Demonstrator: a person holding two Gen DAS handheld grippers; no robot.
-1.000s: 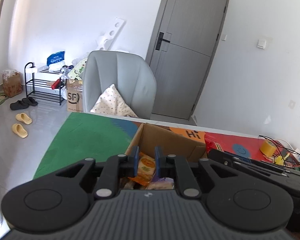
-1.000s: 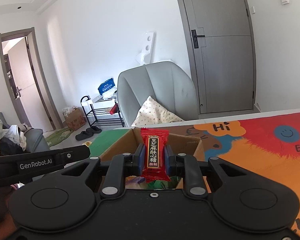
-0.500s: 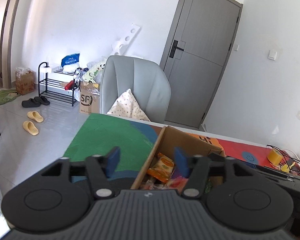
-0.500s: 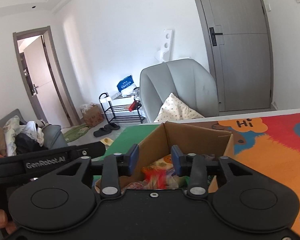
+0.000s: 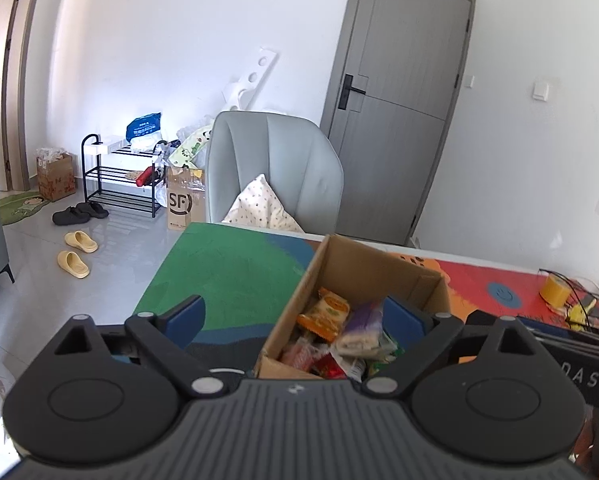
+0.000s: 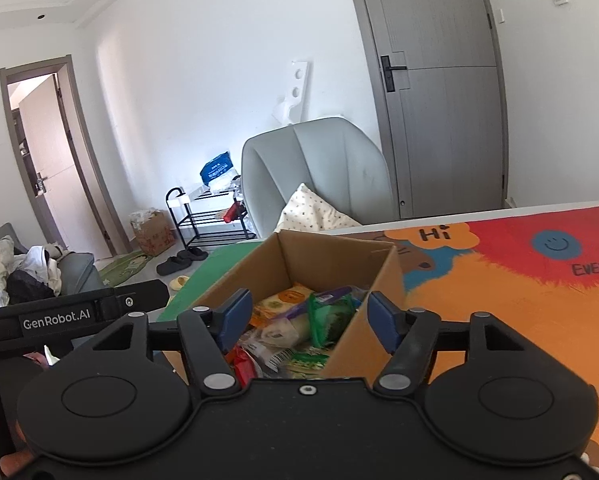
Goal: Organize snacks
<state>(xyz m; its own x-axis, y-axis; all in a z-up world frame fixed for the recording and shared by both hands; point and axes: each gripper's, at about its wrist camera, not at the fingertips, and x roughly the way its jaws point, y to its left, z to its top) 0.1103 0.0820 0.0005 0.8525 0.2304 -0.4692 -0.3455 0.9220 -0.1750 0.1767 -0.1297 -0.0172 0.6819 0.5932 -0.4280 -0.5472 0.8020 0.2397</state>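
Observation:
An open cardboard box (image 5: 363, 268) (image 6: 327, 256) stands on the table's colourful mat, filled with several snack packets. Among them are an orange packet (image 5: 325, 314), a purple and white packet (image 5: 361, 326), a green packet (image 6: 327, 316) and a red candy (image 6: 243, 364). My left gripper (image 5: 295, 316) hangs over the box's near left corner, its jaws opening wide with nothing pressed between the blue pads. My right gripper (image 6: 310, 318) hovers above the box's near side, jaws also opening and empty.
A grey chair (image 5: 275, 168) with a spotted pillow stands behind the table. A yellow tape roll (image 5: 553, 288) and cables lie at the mat's far right. The left gripper's black body (image 6: 71, 314) is close on the left of the right wrist view.
The right gripper let go of the red candy, which now lies in the box. Both grippers' jaws spread from shut to wide apart, and both have drifted sideways over the box.

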